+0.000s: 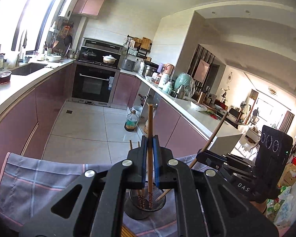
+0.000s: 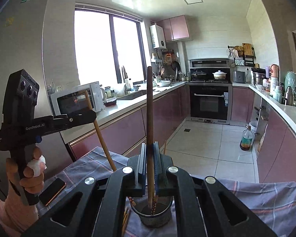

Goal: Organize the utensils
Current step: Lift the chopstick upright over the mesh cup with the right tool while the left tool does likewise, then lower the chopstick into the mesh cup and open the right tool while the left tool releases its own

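My left gripper (image 1: 150, 140) is shut on a light wooden chopstick (image 1: 150, 130) that stands upright, its patterned tip down in a round metal mesh holder (image 1: 146, 205). My right gripper (image 2: 150, 146) is shut on a darker chopstick (image 2: 149, 106), also upright with its tip in the same holder (image 2: 155, 215). Other chopsticks stand in the holder. The left gripper shows in the right wrist view (image 2: 92, 114) with its chopstick (image 2: 100, 136) slanting down. The right gripper body (image 1: 236, 167) shows in the left wrist view with its chopstick (image 1: 215, 132).
The holder stands on a grey checked cloth (image 1: 39, 179) over a small table. A phone (image 2: 53, 191) lies on the cloth at left. Loose chopsticks (image 2: 126, 219) lie beside the holder. A fridge (image 2: 29, 59), counters (image 2: 140, 98) and an oil bottle (image 2: 246, 138) on the floor surround it.
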